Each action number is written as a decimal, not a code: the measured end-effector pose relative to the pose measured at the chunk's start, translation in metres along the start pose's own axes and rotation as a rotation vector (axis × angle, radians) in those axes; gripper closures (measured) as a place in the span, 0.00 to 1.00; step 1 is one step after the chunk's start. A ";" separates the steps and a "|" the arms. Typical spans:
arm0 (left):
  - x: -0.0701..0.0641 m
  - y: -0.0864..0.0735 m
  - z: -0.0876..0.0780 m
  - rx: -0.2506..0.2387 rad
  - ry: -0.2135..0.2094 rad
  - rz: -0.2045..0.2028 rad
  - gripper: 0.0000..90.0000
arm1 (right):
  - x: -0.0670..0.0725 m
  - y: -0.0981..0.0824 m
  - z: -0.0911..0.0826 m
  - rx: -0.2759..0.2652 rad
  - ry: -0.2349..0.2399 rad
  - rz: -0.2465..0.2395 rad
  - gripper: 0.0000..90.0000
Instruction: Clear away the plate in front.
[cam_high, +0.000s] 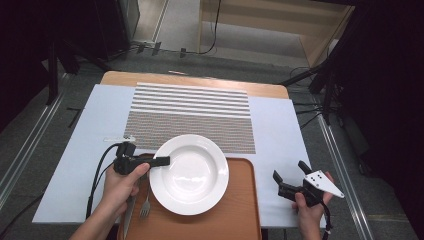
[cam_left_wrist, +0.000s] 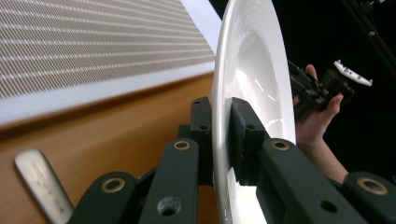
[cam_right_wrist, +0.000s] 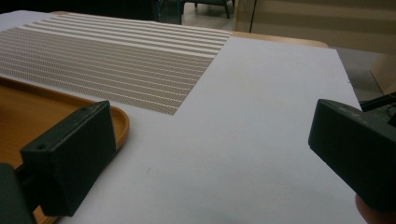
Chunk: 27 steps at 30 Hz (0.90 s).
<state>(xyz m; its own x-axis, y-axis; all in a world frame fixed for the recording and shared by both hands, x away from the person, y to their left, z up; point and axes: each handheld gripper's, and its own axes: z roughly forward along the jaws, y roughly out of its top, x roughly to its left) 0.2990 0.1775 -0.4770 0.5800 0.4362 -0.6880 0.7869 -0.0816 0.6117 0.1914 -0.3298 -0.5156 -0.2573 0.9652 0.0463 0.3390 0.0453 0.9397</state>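
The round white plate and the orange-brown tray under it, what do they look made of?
The round white plate looks like glazed ceramic, though it could be melamine: glossy with sharp highlights. The orange-brown tray looks like matte plastic or laminate with a moulded raised rim.

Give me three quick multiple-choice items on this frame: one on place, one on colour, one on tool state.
1. Where does the fork lie?
A. on the tray, left of the plate
B. on the striped mat
C. right of the tray

2. What colour is the plate?
A. blue
B. white
C. black

3. What is the left tool doing?
A. hanging open over the mat
B. gripping the fork
C. clamped on the plate's rim

A: the high view shows the fork on the tray beside the plate's left edge.
B: the plate is glossy white.
C: the left gripper view shows both pads pressed on the rim.
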 end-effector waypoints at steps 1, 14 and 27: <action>0.000 -0.002 0.000 0.003 0.001 -0.002 0.87 | 0.000 0.000 0.000 0.001 0.000 0.002 0.00; -0.003 -0.027 0.005 0.059 -0.011 -0.025 0.87 | 0.000 0.000 0.000 0.001 -0.001 0.000 0.00; -0.007 -0.037 0.010 0.109 -0.025 -0.024 0.87 | 0.000 0.000 0.000 0.002 -0.002 0.004 0.00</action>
<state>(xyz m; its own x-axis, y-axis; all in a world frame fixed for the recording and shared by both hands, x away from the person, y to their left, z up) 0.2676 0.1680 -0.4986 0.5646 0.4165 -0.7126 0.8183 -0.1691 0.5494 0.1914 -0.3296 -0.5158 -0.2539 0.9660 0.0488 0.3421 0.0424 0.9387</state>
